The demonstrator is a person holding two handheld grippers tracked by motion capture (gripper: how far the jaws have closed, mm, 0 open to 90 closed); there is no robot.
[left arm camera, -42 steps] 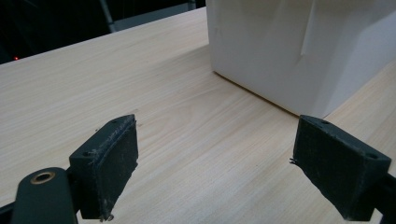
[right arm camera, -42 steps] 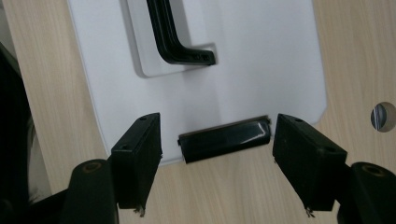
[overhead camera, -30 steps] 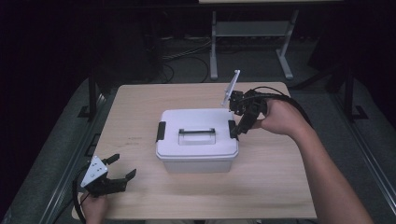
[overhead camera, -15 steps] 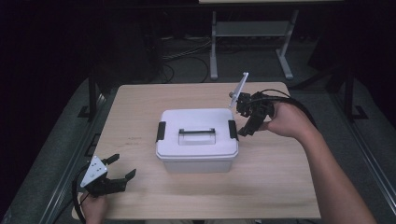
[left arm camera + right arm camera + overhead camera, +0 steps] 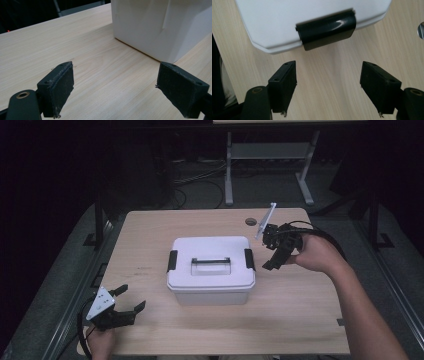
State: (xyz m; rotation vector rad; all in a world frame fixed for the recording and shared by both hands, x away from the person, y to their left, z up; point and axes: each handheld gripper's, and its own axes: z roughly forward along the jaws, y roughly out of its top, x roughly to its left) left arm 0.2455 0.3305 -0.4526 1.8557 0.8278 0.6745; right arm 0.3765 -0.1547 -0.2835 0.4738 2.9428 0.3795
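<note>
A white lidded box [image 5: 210,270] with a grey top handle [image 5: 210,264] sits mid-table, a black latch on each end. My right gripper [image 5: 267,254] hovers open just right of the right-hand latch [image 5: 249,259], a small gap between them. In the right gripper view that latch [image 5: 327,28] lies beyond the spread jaws of the gripper [image 5: 328,86], with bare wood between them. My left gripper [image 5: 131,297] rests open near the table's front left corner. Its own view shows the gripper [image 5: 117,86] wide apart, facing the box's lower corner [image 5: 155,25].
The wooden table [image 5: 300,320] has a round cable hole [image 5: 250,221] behind the box, also showing as a cable hole [image 5: 421,30] at the right gripper view's edge. A metal stand [image 5: 267,155] and cables [image 5: 195,182] lie on the floor beyond.
My right gripper has drawn back to the right, a little away from the box's right latch. The left gripper and the box have stayed put.
</note>
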